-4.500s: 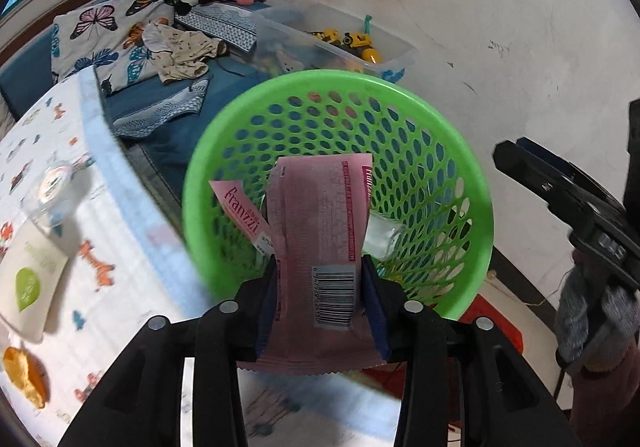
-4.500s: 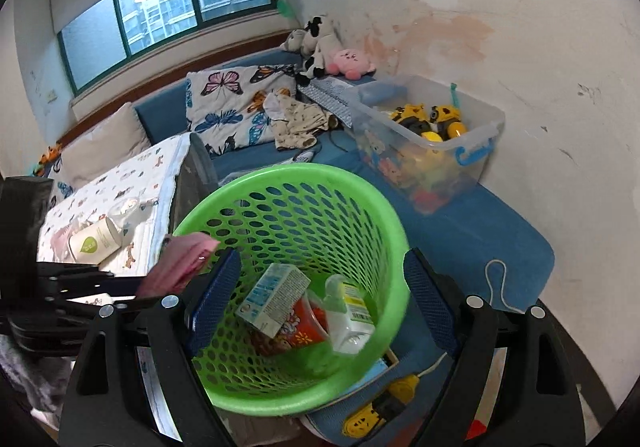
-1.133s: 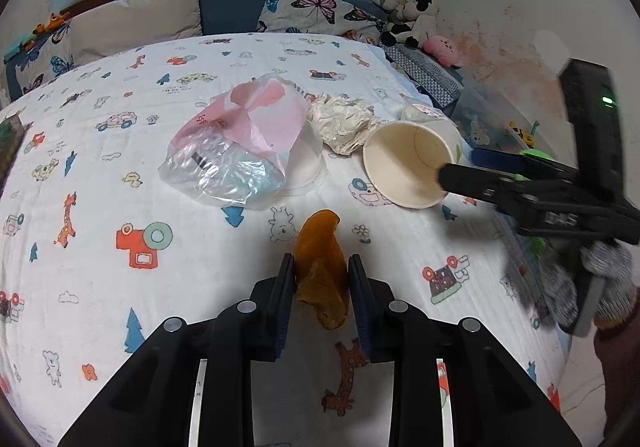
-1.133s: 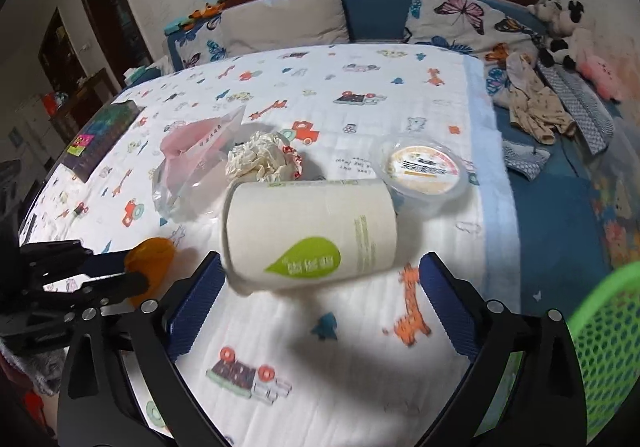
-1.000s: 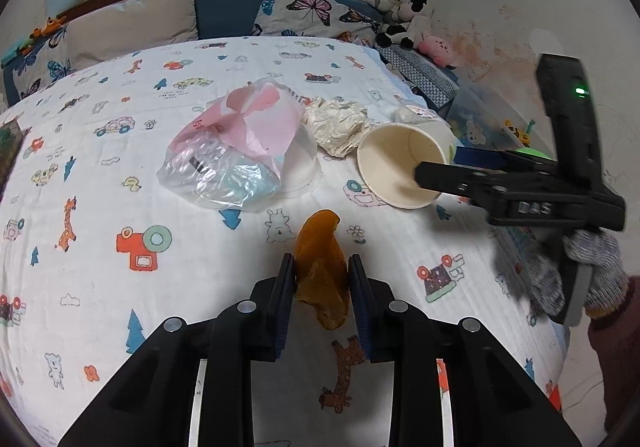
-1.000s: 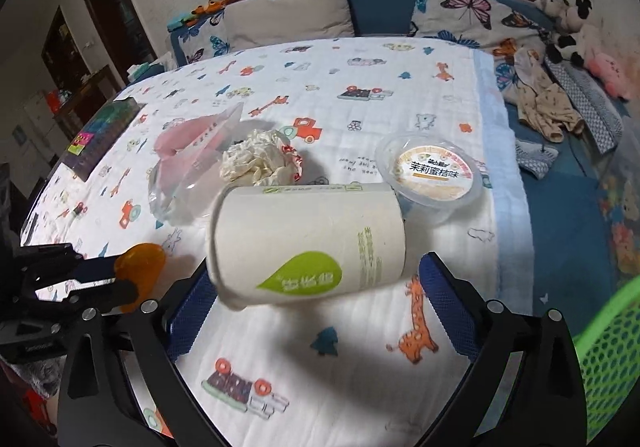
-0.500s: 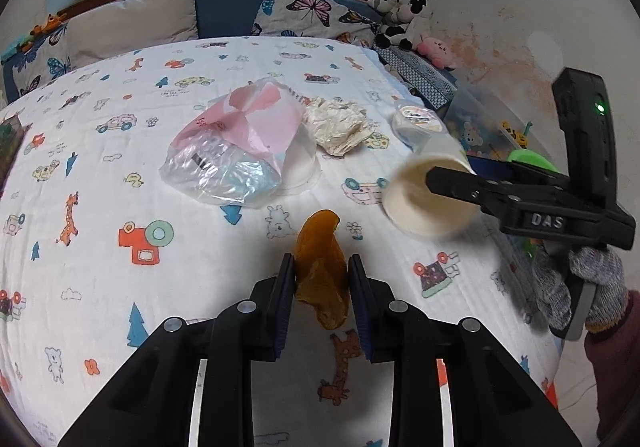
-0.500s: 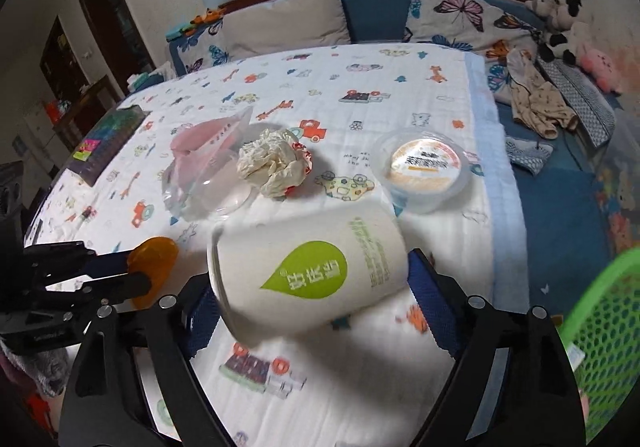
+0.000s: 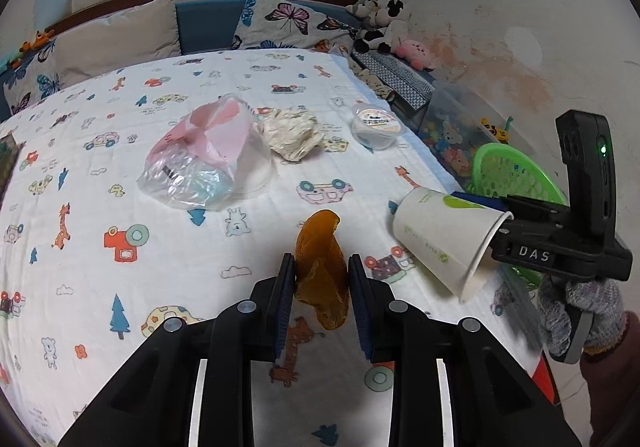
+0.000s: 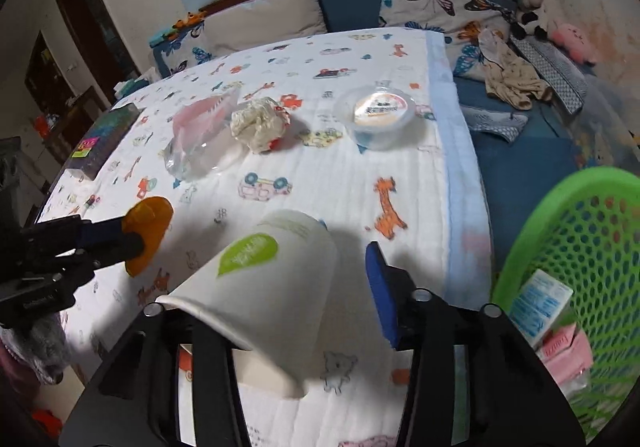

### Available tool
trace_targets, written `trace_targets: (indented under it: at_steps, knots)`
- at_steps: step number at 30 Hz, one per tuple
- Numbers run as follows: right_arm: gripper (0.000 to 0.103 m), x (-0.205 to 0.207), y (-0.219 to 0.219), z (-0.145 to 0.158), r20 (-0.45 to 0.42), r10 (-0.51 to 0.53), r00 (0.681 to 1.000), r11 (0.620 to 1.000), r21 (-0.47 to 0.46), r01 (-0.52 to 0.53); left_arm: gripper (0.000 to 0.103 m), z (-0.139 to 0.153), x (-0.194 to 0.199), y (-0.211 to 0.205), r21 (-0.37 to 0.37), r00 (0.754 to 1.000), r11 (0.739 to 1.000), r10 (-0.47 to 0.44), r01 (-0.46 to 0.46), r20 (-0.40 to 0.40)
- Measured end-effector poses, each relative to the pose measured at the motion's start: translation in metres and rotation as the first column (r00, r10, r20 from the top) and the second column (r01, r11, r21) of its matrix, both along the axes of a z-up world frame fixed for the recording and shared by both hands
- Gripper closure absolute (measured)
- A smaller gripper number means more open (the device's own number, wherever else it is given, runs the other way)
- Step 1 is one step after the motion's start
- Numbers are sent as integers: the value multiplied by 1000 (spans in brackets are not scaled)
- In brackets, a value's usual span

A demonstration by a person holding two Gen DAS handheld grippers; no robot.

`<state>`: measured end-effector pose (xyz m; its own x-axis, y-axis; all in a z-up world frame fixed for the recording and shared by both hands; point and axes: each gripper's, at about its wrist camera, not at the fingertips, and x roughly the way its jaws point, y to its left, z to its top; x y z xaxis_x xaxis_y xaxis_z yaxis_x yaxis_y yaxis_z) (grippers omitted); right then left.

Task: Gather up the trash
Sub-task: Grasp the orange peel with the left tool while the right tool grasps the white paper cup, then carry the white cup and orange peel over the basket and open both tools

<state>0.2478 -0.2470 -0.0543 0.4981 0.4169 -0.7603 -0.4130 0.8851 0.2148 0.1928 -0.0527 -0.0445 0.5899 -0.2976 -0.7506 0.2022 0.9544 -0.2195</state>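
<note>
cup [image 10: 264, 279] lifted off bed [image 9: 120, 151], tilted toward basket [image 10: 576, 247] | right tool [image 10: 320, 283] clamped on cup | left tool [image 9: 321, 287] clamped on peel [image 9: 320, 271] | both ready for dumping

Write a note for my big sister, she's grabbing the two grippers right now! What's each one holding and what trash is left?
Left gripper: shut on the orange peel, lifted off the bed.
Right gripper: carrying the paper cup tipped on its side; how the jaws grip it is unclear.
Green basket sits beside the bed at the right, already holding a small carton and pink wrappers.
Left on the bedspread: plastic bag, crumpled paper wad, lidded round tub.
Next is probably dropping the cup and peel into the basket.
</note>
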Motion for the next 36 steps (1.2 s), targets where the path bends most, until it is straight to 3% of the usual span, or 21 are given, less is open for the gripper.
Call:
trace_targets:
  at_steps: [2, 6, 9, 20, 28, 31, 34, 36]
  knots:
    - [68, -5, -3, 0, 5, -15, 1000, 1000, -9, 15, 76, 2, -2, -1, 3, 1000, 1000, -1, 1, 3]
    - [85, -17, -8, 1, 31, -39, 999, 999, -10, 39, 76, 3, -4, -2, 3, 1000, 1000, 3, -3, 4]
    - [91, -27, -8, 3, 55, -55, 997, 998, -12, 56, 76, 4, -5, -4, 6, 1000, 1000, -3, 3, 6]
    - [95, -41, -52, 30, 110, -168, 980, 986, 30, 165, 76, 19, -6, -29, 3, 998, 998, -60, 60, 30]
    - [94, -27, -135, 34, 91, -343, 935, 928, -122, 352, 76, 31, 0, -72, -16, 989, 989, -144, 145, 44]
    - [92, -18, -167, 27, 83, -420, 904, 883, -193, 428, 76, 36, 4, -95, -13, 981, 982, -185, 186, 51]
    - [82, -12, -191, 19, 53, -456, 888, 860, -230, 455, 76, 38, 9, -115, -23, 975, 976, -215, 216, 47]
    - [52, -10, -203, 16, 75, -481, 874, 832, -277, 481, 76, 38, 14, -126, -30, 972, 972, -233, 234, 41]
